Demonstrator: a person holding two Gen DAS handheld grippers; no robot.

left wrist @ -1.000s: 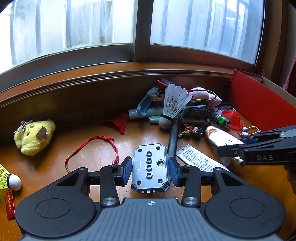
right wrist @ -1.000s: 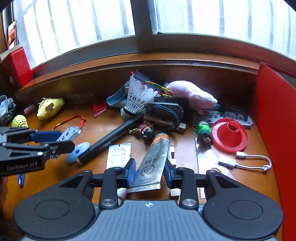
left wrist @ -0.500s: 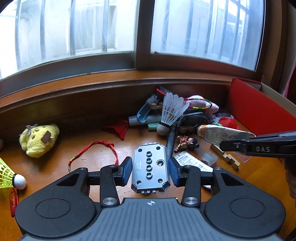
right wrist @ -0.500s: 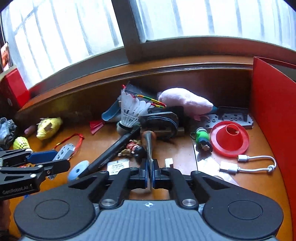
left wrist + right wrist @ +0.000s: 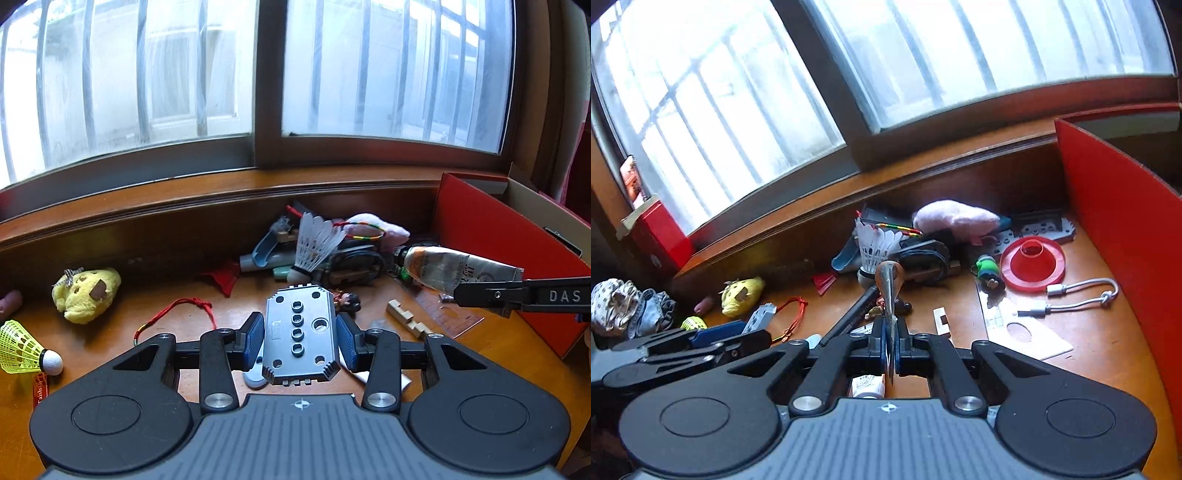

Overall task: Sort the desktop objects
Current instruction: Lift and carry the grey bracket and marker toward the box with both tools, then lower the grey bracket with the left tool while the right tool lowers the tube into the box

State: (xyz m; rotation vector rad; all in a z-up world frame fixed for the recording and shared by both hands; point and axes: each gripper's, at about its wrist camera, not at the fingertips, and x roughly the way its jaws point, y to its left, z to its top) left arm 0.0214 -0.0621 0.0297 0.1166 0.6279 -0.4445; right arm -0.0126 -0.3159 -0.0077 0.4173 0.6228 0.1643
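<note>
My left gripper (image 5: 300,338) is shut on a grey perforated metal plate (image 5: 300,334) and holds it above the wooden desk (image 5: 166,295). My right gripper (image 5: 891,345) is shut on the flat crimped end of a silver tube (image 5: 889,288) and holds it in the air. The tube also shows in the left wrist view (image 5: 450,267), beside the red box (image 5: 491,236). The left gripper shows in the right wrist view (image 5: 713,341) at the left with the plate (image 5: 762,315).
A pile at the back holds a white shuttlecock (image 5: 314,242), a pink plush (image 5: 955,219), a red cone (image 5: 1032,258), a black pen (image 5: 849,315). A yellow plush (image 5: 88,291), red string (image 5: 177,314), yellow shuttlecock (image 5: 22,349) lie left. A cable (image 5: 1078,295) lies right.
My right gripper closed on the tube, lifted it off the desk and carried it toward the red box. My left gripper rose with the metal plate.
</note>
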